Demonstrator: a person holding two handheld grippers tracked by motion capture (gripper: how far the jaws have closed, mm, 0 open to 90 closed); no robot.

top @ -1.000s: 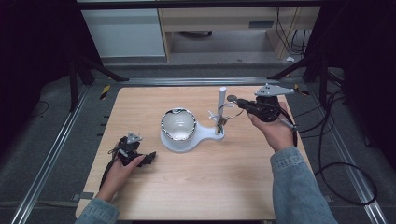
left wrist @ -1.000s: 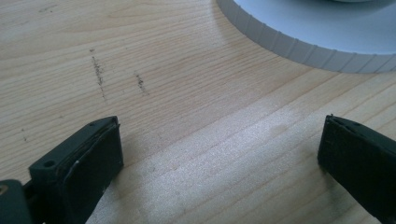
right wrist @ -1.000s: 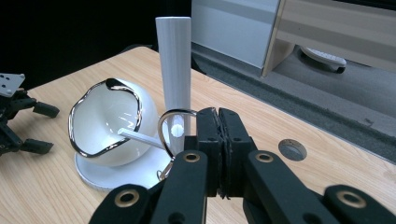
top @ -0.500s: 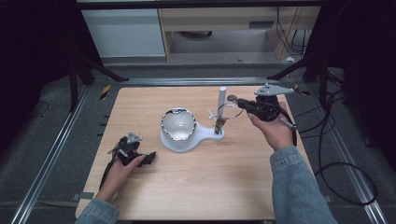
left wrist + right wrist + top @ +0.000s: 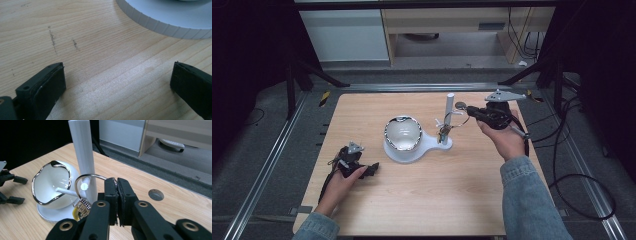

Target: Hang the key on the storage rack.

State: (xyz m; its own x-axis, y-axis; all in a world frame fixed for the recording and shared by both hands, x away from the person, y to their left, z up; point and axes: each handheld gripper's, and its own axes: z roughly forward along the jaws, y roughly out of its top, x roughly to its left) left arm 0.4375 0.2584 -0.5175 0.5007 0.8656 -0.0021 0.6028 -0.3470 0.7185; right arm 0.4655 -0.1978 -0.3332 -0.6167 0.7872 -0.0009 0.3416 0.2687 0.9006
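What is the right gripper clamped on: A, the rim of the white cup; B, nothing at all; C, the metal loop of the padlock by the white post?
C: the right gripper has its jaws pressed together on the padlock's loop beside the white post.

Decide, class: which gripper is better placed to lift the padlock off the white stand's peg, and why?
Right. The right gripper is already shut on the padlock's metal shackle at the white stand. The left gripper rests open on the table, apart from the stand.
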